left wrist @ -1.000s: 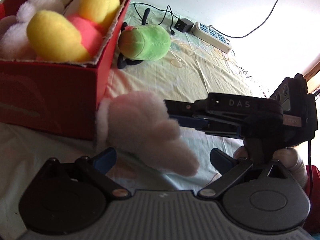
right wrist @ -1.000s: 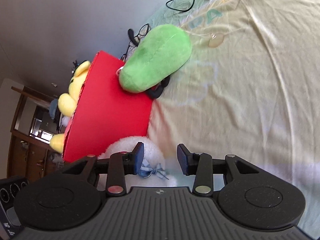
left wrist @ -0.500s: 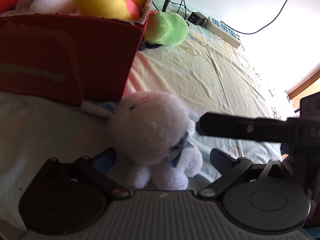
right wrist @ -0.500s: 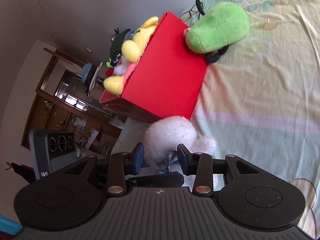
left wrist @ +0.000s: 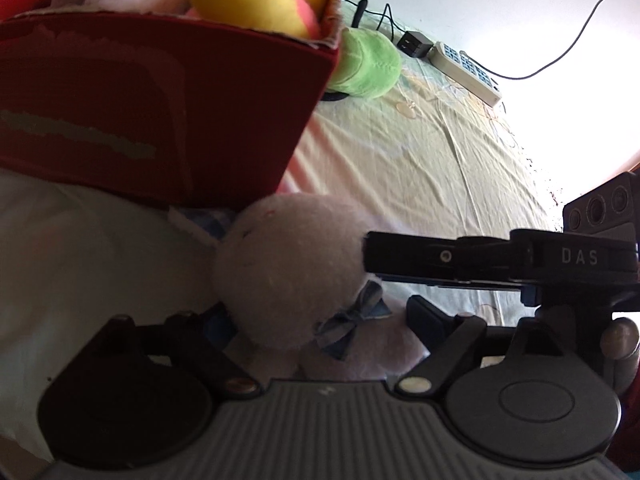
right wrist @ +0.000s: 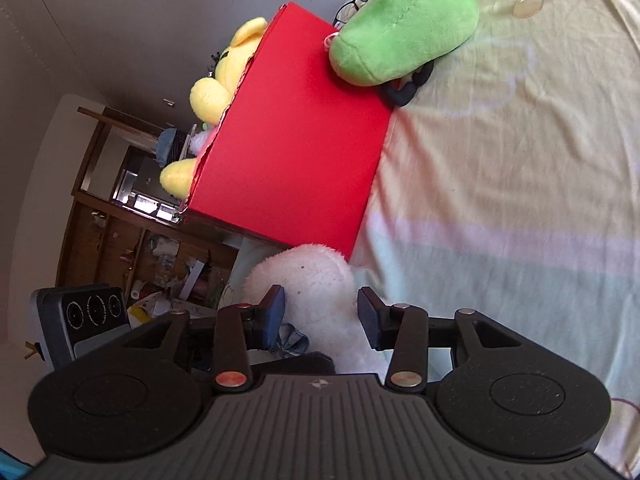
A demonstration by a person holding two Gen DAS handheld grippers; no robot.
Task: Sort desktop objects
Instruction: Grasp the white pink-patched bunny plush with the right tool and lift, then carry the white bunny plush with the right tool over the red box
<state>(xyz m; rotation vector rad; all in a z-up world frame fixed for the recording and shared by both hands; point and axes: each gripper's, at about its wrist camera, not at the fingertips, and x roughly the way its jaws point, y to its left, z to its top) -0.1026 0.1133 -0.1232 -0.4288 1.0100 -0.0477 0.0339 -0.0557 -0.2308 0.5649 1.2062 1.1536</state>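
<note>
white plush rabbit between closing left jaws — red box behind

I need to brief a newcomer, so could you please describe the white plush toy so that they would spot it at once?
Find the red box on the bedsheet. At its near corner lies the white plush toy, between the left gripper fingers. Unlike the green plush behind the box, it wears a blue bow.

White power strip and black adapter at the far edge of the pale sheet. Beyond, cluttered wooden shelving.
</note>
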